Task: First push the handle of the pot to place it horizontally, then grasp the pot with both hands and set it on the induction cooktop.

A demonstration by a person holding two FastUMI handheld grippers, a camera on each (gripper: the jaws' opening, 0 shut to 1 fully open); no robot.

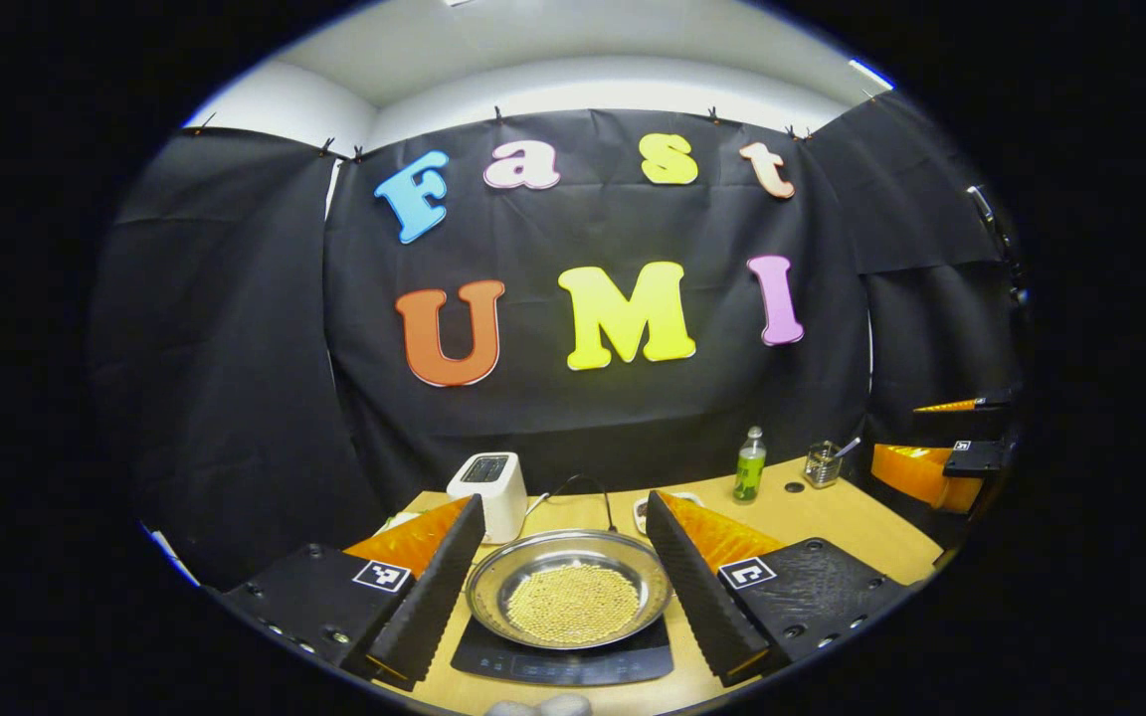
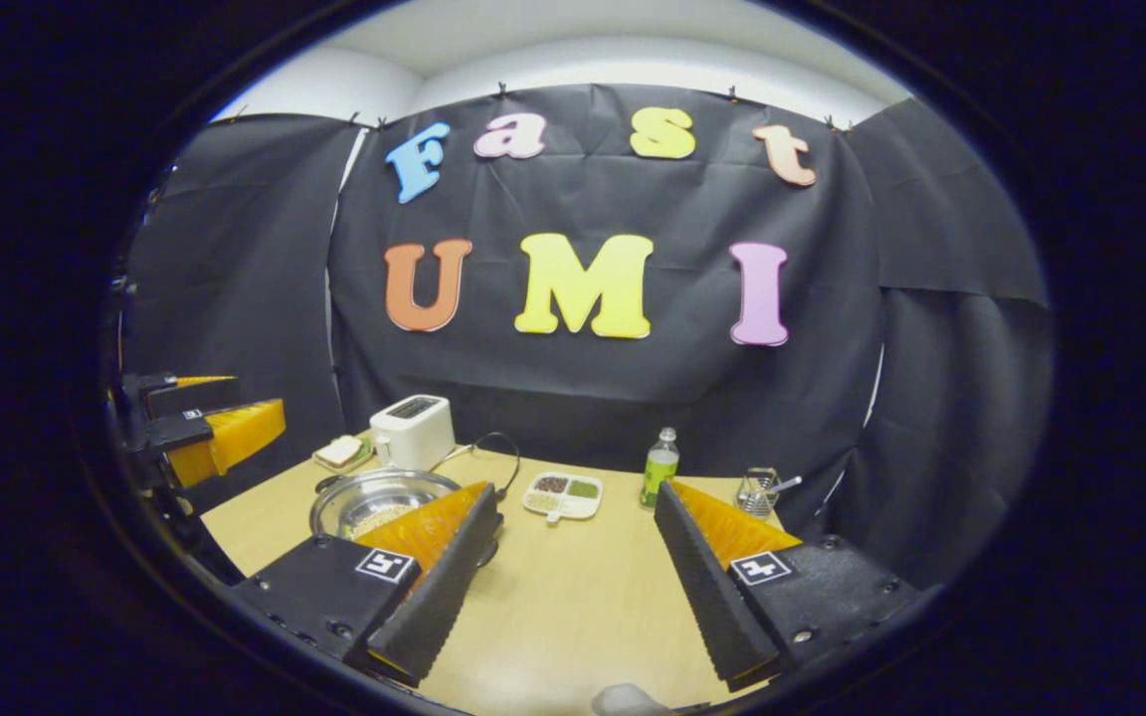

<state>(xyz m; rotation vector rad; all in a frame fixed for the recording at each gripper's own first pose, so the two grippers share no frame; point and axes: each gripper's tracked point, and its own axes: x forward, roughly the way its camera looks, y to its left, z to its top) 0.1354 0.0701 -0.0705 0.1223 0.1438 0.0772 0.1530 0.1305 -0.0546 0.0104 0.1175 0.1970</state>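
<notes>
On the induction cooktop (image 1: 563, 658), a flat dark glossy slab on the pale wooden table (image 1: 832, 517), sits the pot (image 1: 568, 589): shallow, round, polished metal, holding small yellowish grains. My left gripper (image 1: 565, 587) hangs above it, fingers spread wide, gripping nothing; my right gripper (image 2: 573, 572) is likewise agape over bare tabletop, the pot to its left. Placement looks complete, so I judge the sound move is lifting clear without nudging the rim. Behind: white boxy toaster (image 1: 489, 492), green bottle (image 1: 750, 465).
</notes>
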